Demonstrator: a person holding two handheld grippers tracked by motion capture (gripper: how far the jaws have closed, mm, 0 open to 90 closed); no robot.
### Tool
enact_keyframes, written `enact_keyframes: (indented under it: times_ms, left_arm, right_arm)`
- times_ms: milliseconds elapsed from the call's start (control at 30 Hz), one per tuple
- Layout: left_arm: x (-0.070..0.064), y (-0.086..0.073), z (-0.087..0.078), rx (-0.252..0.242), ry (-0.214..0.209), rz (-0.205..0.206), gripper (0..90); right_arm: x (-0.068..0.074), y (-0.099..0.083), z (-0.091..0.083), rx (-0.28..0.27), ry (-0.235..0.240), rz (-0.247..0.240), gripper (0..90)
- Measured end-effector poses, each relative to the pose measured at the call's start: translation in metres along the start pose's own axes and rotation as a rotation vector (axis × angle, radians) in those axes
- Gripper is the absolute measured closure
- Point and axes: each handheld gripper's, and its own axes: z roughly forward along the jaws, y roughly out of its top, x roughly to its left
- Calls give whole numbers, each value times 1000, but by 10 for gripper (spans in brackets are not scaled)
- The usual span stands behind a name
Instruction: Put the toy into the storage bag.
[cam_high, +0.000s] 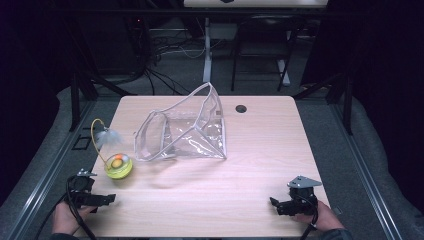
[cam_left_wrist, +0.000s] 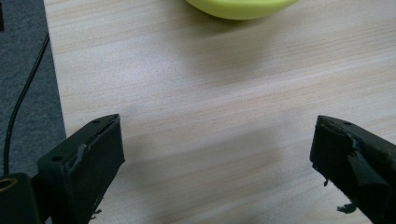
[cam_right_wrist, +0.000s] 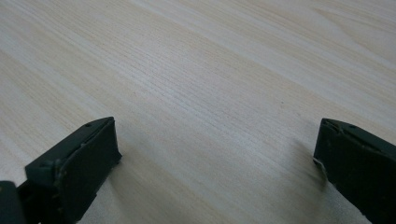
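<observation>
While both grippers are held low at the counter's near edge, the left gripper and right gripper are seen with fingers wide apart and empty; the clear bag and yellow toy sit untouched, apparently nothing begun.

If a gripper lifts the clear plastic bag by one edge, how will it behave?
The clear plastic bag looks thin and creased, so it will probably sag and fold. It seems empty, so likely light. Its glossy film may slip between the jaws.

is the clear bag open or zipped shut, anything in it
Open and empty: the clear bag has its mouth gaping wide toward the table's left, and only wood shows through it.
</observation>
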Motion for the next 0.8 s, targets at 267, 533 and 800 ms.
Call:
enact_keyframes:
  times_ms: [267,533,800]
  left_arm:
    - [2,2,-4,-31,-6,-5,16]
    - [2,4,-11,-99,-12,-10,1]
    - [-7,13,-19,-167,10,35,1]
  right_arm:
    - [0,0,0,1,1,-1,0]
    - [0,0,0,1,2,-1,0]
    - [0,0,0,0,0,0,0]
